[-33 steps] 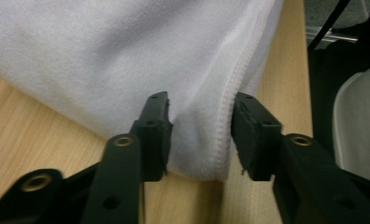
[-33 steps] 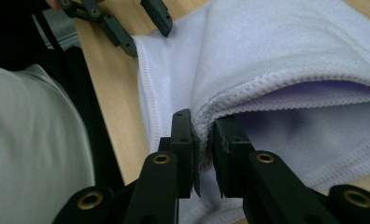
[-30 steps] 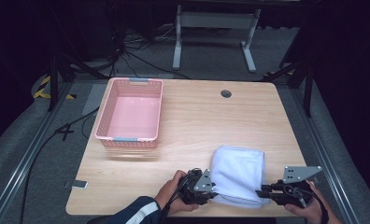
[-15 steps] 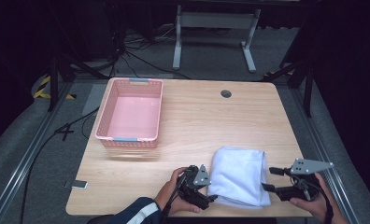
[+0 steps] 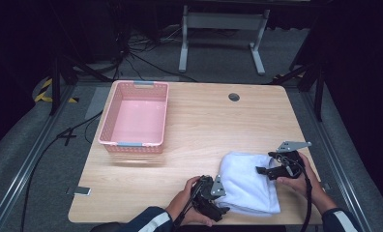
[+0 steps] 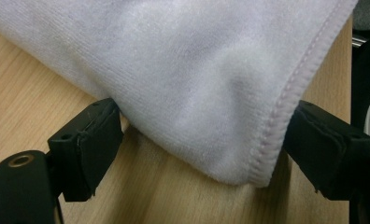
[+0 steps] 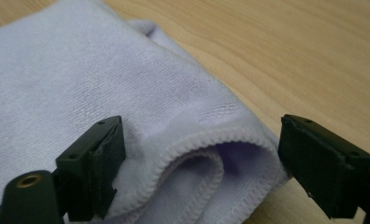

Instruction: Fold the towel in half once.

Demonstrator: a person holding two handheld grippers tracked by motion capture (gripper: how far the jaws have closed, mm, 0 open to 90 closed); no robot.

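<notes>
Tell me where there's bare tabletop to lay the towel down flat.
Free: the wide wood strip between the pink basket and the table's right edge, up to the cable hole; also the near-left corner below the basket. Crowded: near-right, where the white towel lies between the open left claw and right claw.

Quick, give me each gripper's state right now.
Left gripper: open, jaws just opened, towel corner between them, unpressed.
Right gripper: open, just opened, towel edge between.
</notes>
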